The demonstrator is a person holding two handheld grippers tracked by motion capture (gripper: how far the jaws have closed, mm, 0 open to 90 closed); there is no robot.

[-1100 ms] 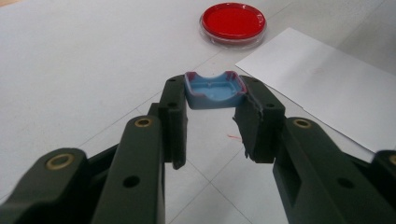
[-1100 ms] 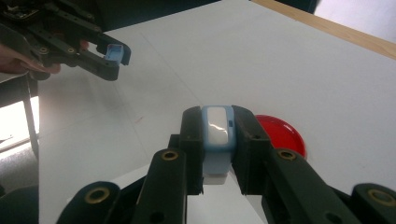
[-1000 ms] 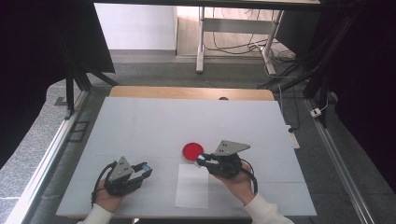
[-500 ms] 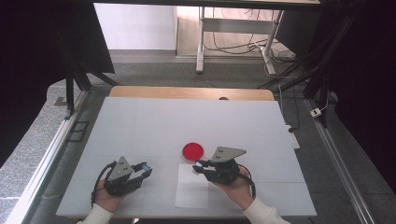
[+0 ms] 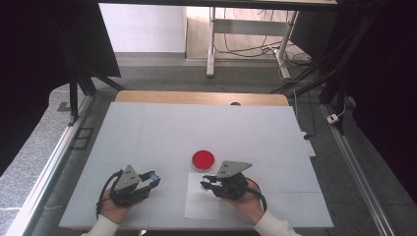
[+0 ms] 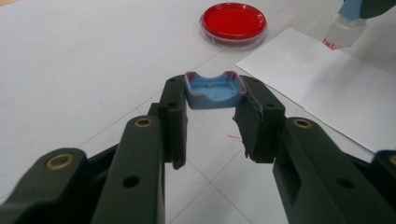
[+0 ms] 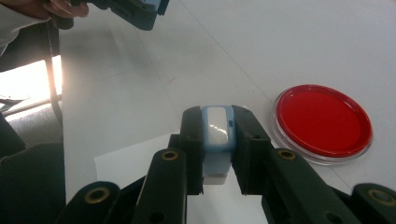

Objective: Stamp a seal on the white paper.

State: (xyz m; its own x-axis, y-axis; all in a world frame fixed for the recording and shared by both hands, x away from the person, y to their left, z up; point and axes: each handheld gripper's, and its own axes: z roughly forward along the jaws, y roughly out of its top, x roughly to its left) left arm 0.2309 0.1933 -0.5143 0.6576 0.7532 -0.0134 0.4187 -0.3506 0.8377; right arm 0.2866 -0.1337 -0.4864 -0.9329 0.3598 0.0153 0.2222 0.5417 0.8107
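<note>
- High view: the left gripper [image 5: 153,180] and right gripper [image 5: 206,183] sit low over the table [image 5: 147,128]; the right one is over the sheet [image 5: 201,209], near the red dish [image 5: 203,159]
- Left gripper view: its jaws are clamped on a blue cap [image 6: 215,89] by its side walls, hollow side showing; it looks light, stiff and probably slick, so hold the flat sides
- Right gripper view: its jaws squeeze a small blue vial [image 7: 216,135] by the body, above the paper; the tiny, likely brittle plastic wants a gentle grip
</note>
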